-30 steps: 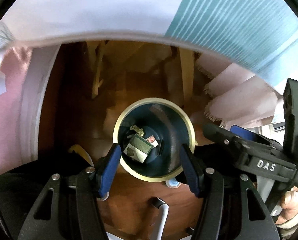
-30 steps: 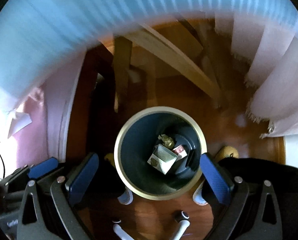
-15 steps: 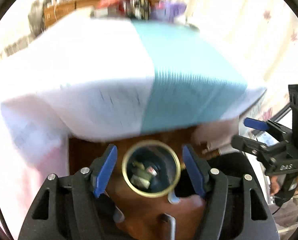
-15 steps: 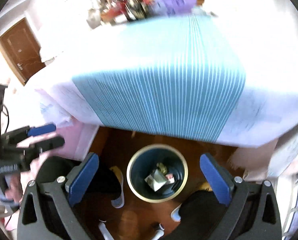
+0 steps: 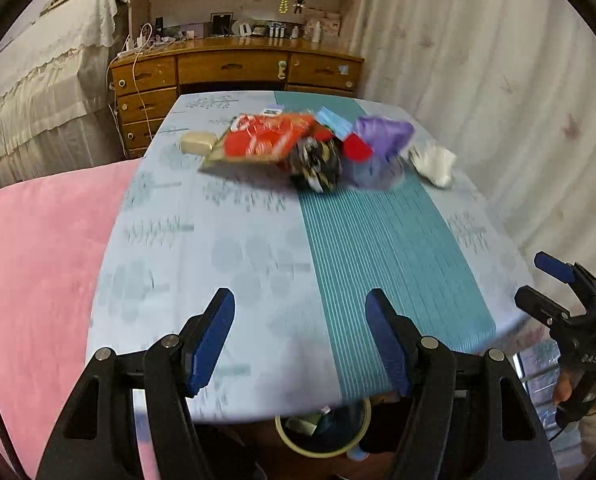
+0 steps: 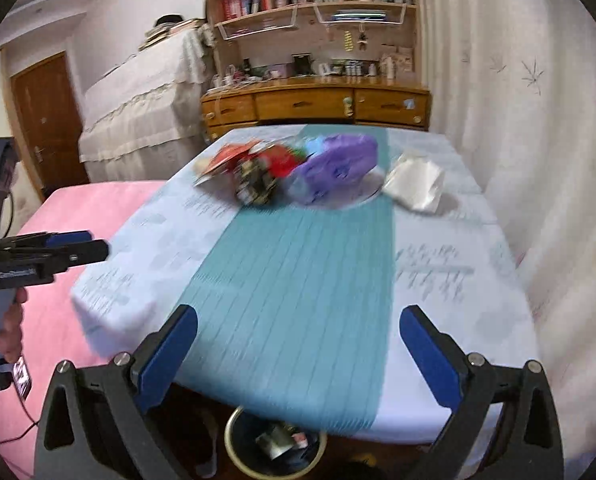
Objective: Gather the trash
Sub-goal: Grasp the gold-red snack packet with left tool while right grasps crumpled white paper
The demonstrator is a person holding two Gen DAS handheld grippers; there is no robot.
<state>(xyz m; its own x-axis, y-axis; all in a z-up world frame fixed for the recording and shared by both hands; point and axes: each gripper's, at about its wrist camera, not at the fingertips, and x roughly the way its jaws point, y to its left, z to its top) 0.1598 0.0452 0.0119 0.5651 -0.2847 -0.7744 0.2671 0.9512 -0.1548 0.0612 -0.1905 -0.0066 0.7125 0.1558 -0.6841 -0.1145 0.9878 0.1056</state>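
Both grippers hang above the near edge of the table (image 5: 226, 264), pointing down and across its pale cloth with a teal striped band (image 6: 298, 280) running along the middle. The left gripper (image 5: 299, 336) has its 2 blue-padded fingers (image 5: 212, 340) apart with nothing between them, only bare cloth showing in the gap. The right gripper (image 6: 298, 356) also has its fingers (image 6: 427, 356) spread wide and empty. Each gripper shows at the edge of the other's view, held by a hand (image 6: 8, 328). The trash lies in a blurred pile at the far end of the table: a red snack bag (image 5: 266, 140) on the left, a dark patterned wrapper (image 5: 315, 162) just in front of it, a crumpled purple bag (image 6: 337, 166) beside that, and a white crumpled paper (image 6: 415, 184) a little apart on the right. A small cream-coloured block (image 5: 196, 142) lies just left of the red bag. Under the near table edge stands a round bin (image 6: 276, 444) with a pale rim, partly hidden by the cloth, with a few scraps inside it. A pink bed (image 5: 38, 248) lies to the left of the table, a wooden dresser with drawers (image 5: 234, 68) stands behind it, and pale curtains (image 6: 517, 120) hang to the right.
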